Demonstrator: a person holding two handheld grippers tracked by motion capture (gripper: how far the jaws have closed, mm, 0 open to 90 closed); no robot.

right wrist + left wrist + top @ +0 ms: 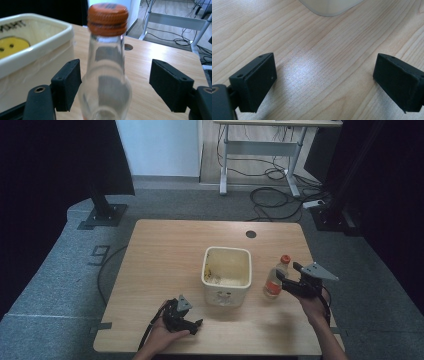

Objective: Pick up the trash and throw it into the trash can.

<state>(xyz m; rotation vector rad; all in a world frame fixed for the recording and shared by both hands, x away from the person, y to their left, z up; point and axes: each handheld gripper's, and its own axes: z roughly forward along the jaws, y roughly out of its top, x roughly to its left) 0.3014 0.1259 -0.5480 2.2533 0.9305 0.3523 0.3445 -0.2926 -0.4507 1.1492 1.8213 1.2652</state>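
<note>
Tongs in your right hand (pixel 286 276) stand spread wide around a clear glass bottle (pixel 274 281) with an orange cap (pixel 108 18). In the right gripper view the left pad (pixel 68 83) sits just beside the glass, while the right pad (pixel 170 83) is well apart from it, so nothing is clamped. The bottle stands upright on the desk (pixel 165 250), toward its right side, just beside the right wall of a cream square tub (pixel 226 275). That tub sits near the middle of the desk and bears a yellow face mark (pixel 11 46) on its inner wall.

Your left tongs (pixel 196 326) rest low at the near edge of the desk, left of the tub's near corner. They are spread apart over bare wood with nothing between the pads (pixel 258 83), and the rounded corner of the tub shows just beyond them.
</note>
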